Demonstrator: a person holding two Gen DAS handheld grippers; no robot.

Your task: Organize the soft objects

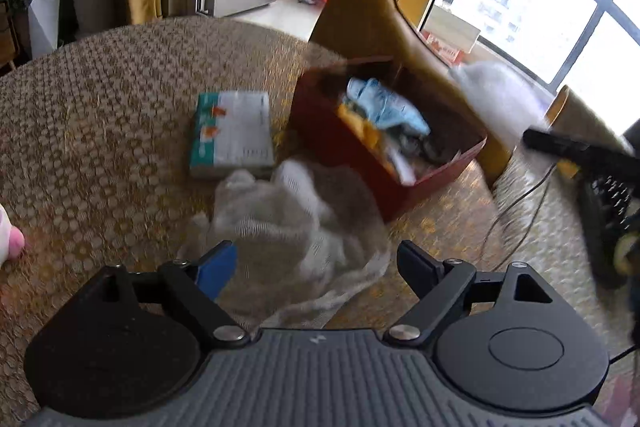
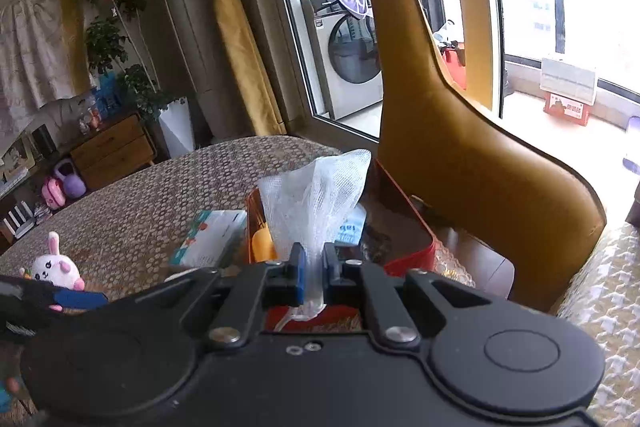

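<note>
Left wrist view shows one crumpled white mesh cloth (image 1: 296,211) lying on the patterned table (image 1: 100,99), just in front of the left gripper (image 1: 316,267), whose jaws stand wide apart with nothing pressed between them. Just beyond the cloth sit one red box (image 1: 340,143) — holding a blue cloth (image 1: 384,105) and other jumbled soft pieces — near the table's far edge, and one flat tissue pack (image 1: 234,133) beside it. The right gripper (image 2: 316,265) is clamped tight on a second white mesh cloth (image 2: 320,191), held up over the red box. One pink-and-white plush rabbit (image 2: 54,265) sits toward the table's left edge — well apart from the box.
</note>
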